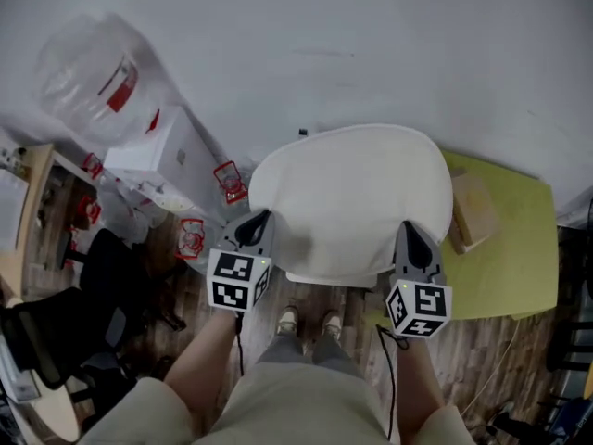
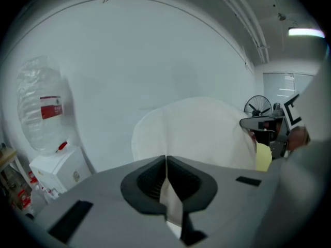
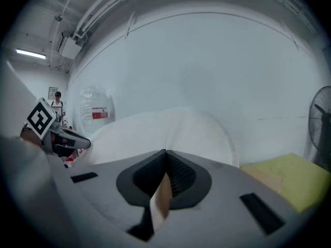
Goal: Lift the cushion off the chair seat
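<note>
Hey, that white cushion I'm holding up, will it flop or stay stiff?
Probably fairly stiff: the white cushion holds its broad curved shape between the left tongs and right tongs. Likely light, since two thin edge pinches carry it.
</note>
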Tool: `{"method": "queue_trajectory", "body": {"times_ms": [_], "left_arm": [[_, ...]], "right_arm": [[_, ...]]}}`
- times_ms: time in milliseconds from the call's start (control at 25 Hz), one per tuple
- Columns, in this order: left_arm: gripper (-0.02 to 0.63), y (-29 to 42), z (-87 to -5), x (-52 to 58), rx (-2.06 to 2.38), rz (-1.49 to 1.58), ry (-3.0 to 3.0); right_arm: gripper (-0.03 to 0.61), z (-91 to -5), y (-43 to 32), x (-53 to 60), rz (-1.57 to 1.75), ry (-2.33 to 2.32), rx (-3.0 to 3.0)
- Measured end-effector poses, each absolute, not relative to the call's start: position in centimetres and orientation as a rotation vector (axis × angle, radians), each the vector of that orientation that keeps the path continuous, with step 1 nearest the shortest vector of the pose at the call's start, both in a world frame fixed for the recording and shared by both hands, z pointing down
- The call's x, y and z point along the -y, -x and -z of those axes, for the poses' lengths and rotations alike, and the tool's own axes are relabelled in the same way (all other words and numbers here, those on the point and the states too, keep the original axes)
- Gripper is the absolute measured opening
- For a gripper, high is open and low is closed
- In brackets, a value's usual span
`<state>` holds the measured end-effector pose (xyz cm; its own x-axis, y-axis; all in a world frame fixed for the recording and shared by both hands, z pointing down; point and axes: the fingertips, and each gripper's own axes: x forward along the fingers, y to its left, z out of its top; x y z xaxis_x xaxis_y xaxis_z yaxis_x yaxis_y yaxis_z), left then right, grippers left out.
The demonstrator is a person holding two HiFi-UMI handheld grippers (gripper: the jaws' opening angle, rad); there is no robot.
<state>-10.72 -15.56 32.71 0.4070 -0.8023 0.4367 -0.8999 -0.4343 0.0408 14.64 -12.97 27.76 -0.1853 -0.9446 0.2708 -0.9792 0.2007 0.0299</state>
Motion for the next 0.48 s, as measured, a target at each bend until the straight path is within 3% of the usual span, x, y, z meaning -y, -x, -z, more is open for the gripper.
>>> {"method": "queue_trajectory", "body": {"times_ms": [480], "left_arm": [[0.025, 8.6, -20.2, 13.6, 1.583, -0.394, -2.633]], "right_arm": [[0.023, -16.7, -16.5, 9.5, 0.012, -1.965, 2.343]]}}
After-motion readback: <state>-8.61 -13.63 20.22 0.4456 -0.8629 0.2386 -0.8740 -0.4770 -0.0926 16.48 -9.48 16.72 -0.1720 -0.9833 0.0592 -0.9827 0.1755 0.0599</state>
